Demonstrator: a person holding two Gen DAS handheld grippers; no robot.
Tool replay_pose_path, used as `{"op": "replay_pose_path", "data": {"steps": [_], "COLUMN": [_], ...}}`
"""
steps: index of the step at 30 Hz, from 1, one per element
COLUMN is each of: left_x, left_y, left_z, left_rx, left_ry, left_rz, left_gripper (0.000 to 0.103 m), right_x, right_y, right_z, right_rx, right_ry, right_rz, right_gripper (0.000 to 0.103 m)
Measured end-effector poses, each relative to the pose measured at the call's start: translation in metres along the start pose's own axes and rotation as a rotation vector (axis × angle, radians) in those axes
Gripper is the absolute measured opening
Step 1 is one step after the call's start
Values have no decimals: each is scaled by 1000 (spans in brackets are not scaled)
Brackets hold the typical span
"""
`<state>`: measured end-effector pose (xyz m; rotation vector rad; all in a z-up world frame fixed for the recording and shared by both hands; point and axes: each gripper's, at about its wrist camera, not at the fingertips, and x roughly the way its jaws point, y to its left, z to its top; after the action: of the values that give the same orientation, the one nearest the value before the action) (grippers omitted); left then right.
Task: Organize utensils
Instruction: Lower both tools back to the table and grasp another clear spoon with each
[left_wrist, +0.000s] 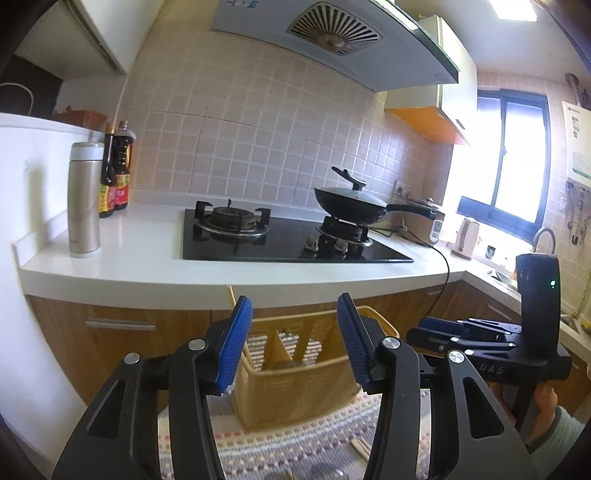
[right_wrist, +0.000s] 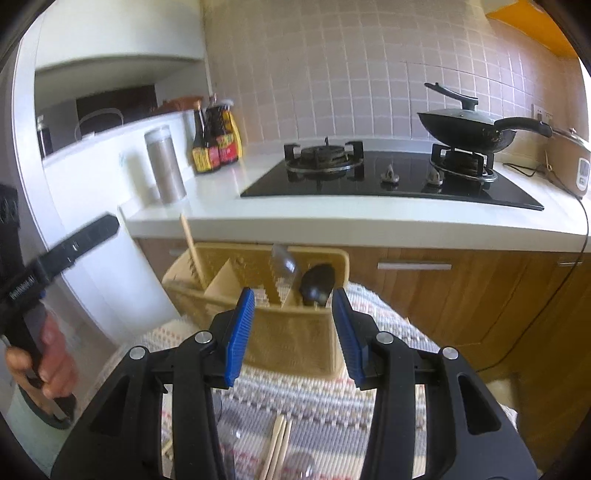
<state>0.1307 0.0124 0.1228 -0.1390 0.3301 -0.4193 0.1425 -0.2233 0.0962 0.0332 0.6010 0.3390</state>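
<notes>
A tan plastic utensil basket (right_wrist: 291, 343) with dividers stands on a woven mat (right_wrist: 325, 406). It holds a black spoon (right_wrist: 317, 282), a clear plastic utensil (right_wrist: 282, 264) and a wooden stick (right_wrist: 192, 251). Wooden chopsticks (right_wrist: 275, 448) lie on the mat in front of it. My right gripper (right_wrist: 293, 332) is open and empty, just before the basket. My left gripper (left_wrist: 293, 339) is open and empty, facing the basket (left_wrist: 295, 387). The chopsticks also show in the left wrist view (left_wrist: 360, 448), and so does the right gripper (left_wrist: 436, 328), from the side.
A white counter (left_wrist: 129, 258) holds a black gas hob (left_wrist: 295, 240), a lidded wok (left_wrist: 351, 203), a steel flask (left_wrist: 84, 199) and sauce bottles (left_wrist: 116, 170). Wooden cabinets (right_wrist: 443, 288) stand behind the basket. A kettle (left_wrist: 465, 238) is at the right.
</notes>
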Motion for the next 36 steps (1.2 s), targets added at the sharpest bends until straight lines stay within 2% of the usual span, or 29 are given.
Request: {"op": "replay_pose_path", "data": {"steps": [2, 3, 9, 15, 19, 21, 24, 26, 32, 36], "left_x": [-5, -5, -3, 22, 37, 43, 50, 56, 66, 72], "left_y": [-2, -4, -7, 10, 20, 23, 24, 22, 15, 10], "left_z": [-2, -5, -39, -92, -120, -129, -140, -146, -154, -154], "left_rx": [8, 17, 51, -72, -162, -201, -202, -204, -204, -189], "left_ry": [39, 85, 321, 645, 755, 783, 812, 831, 847, 845], "left_rz": [-3, -11, 15, -3, -29, -47, -25, -14, 26, 62], "left_gripper": [49, 53, 53, 48, 43, 43, 43, 38, 33, 21], "right_x": [-1, -1, 9, 28, 39, 41, 45, 46, 49, 53], "right_y": [8, 11, 25, 33, 34, 33, 33, 36, 48, 56], "right_z": [-5, -7, -31, -62, -89, -100, -114, -123, -139, -145], "right_rx": [-20, -26, -19, -7, 3, 8, 11, 7, -40, -76], "right_ry": [42, 60, 233, 388, 476, 501, 528, 540, 555, 560], "right_rz": [-15, -18, 9, 49, 77, 87, 99, 107, 98, 79], "right_gripper": [41, 41, 40, 40, 34, 30, 26, 26, 26, 20]}}
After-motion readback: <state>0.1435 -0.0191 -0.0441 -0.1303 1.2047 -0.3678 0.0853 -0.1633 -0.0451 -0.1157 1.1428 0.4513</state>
